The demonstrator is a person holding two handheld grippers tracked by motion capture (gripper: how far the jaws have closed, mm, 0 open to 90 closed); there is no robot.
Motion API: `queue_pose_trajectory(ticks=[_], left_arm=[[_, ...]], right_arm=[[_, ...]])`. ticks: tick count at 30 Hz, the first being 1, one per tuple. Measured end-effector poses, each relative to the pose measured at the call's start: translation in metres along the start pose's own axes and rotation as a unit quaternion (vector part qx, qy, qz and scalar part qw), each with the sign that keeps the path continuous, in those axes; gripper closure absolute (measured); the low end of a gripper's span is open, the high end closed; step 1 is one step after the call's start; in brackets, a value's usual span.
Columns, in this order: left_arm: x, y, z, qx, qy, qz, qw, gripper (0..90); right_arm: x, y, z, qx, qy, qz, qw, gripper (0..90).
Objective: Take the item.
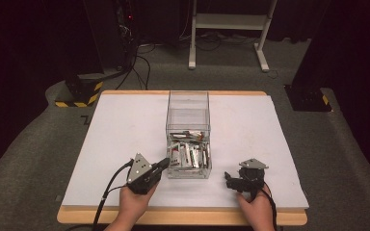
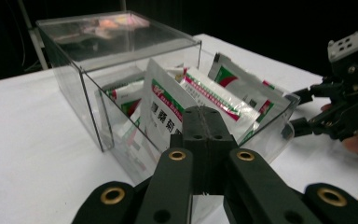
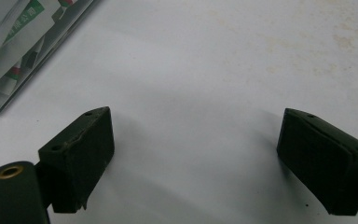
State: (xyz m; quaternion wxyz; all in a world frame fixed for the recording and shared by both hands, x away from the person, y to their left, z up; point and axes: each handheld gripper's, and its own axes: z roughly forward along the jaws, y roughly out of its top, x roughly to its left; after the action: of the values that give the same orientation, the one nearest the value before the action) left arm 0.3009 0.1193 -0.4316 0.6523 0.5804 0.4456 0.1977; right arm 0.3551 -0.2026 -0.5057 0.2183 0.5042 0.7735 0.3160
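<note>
A clear plastic box [image 1: 188, 108] stands in the middle of the white table top, with several white sachets [image 1: 189, 154] printed in green and red leaning in its near end. My left gripper [image 1: 165, 162] is shut with nothing between its jaws, its tip right by the box's near left corner. In the left gripper view the joined jaws [image 2: 205, 122] point at the box wall [image 2: 74, 84] and the sachets [image 2: 168, 107] behind it. My right gripper [image 1: 229, 180] rests open on the table to the right of the box. Its jaws [image 3: 193, 154] stand wide over bare white surface.
The white table top [image 1: 125, 125] lies on a wooden board. The box's far half holds nothing. A box corner with sachets [image 3: 9, 79] shows at the upper left of the right gripper view. Beyond the table are a white frame stand [image 1: 229, 21] and black-yellow floor blocks [image 1: 79, 91].
</note>
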Motion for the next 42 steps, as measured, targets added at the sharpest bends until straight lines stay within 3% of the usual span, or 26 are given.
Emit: queue_pose_trajectory(ticks=[16,42], left_arm=[[0.0,0.016,-0.012,-0.054,-0.009,-0.011,0.9985,90.0],[0.003,0.033,-0.025,-0.088,-0.014,-0.013,0.9959,90.0]], right_arm=[[0.0,0.0,0.0,0.0,0.0,0.0,1.0,11.0],[0.0,0.0,0.0,0.0,0.0,0.0,1.0,10.9]])
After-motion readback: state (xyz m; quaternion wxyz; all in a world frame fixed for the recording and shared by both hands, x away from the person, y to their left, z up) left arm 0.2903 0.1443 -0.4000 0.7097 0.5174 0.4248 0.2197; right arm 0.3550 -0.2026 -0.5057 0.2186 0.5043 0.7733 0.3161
